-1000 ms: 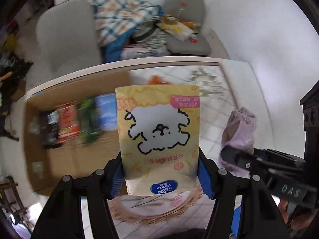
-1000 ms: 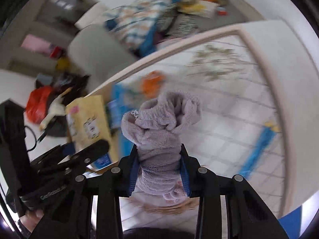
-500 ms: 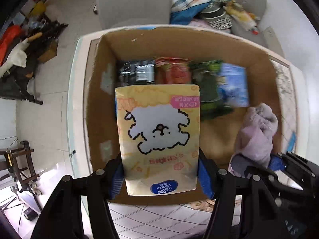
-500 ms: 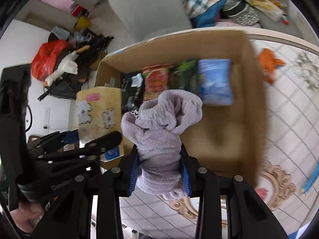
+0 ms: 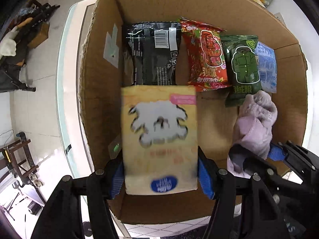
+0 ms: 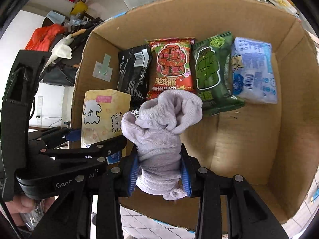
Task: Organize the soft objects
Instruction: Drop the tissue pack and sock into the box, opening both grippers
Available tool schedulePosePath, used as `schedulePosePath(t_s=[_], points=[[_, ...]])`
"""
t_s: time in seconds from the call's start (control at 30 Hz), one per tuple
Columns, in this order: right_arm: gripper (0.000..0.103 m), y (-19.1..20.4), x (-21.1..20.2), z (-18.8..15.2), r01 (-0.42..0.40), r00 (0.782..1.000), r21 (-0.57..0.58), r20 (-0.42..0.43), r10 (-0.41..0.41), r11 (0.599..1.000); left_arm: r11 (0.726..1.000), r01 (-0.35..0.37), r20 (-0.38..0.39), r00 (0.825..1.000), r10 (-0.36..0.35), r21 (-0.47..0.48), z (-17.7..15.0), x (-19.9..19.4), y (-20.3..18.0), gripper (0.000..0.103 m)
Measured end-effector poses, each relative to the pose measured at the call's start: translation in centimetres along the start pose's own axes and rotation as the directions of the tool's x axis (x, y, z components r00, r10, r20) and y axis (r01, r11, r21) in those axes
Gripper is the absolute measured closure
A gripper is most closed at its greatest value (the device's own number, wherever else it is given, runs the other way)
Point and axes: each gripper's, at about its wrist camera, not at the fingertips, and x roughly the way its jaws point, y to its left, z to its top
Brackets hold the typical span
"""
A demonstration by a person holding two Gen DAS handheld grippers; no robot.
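The left gripper (image 5: 160, 176) is clamped on the yellow tissue pack (image 5: 159, 139), which stands upright between its blue pads with its long axis running away from the camera toward the far wall of the cardboard box (image 5: 199, 2). The right gripper (image 6: 159, 171) is clamped on the lilac fleece cloth (image 6: 161, 123), whose bunched upper end flops forward over the box floor. Both loads hang inside the box mouth, above its open near half. Along the far side lies a row of four packets, side by side: black packet (image 5: 153, 53), red packet (image 5: 205, 59), green packet (image 5: 243, 69) and pale blue packet (image 5: 267, 67). The bare cardboard lies straight ahead of and below both tools, nearer than that row. The tissue pack sits to the left, just in front of the black packet; the cloth sits to the right, in front of the green one. So each load likely goes down on its own side, without the arms crossing
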Motion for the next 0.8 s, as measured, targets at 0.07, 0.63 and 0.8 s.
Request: schedulePosePath(t_s=[0.07,0.63,0.8], points=[[0.057,-0.5,-0.2,0.3,0.004,1.000,0.009,-0.009,-0.004,1.000,1.000,-0.001,0.009,1.000,0.001,0.000,0.0,-0.4,0.0,0.042],[0.017,-2.7,-5.9,-2.6,0.167,0.985,0.006,0.034,-0.167,0.986,0.996,0.033,0.176,0.984,-0.018,-0.081,-4.7,-5.5,1.7,0.006],[0.000,-2.7,-6.7,-4.1,0.255,0.965,-0.003,0.057,-0.254,0.967,0.993,0.009,0.258,0.966,0.023,-0.120,-7.0,-7.1,1.4,0.004]])
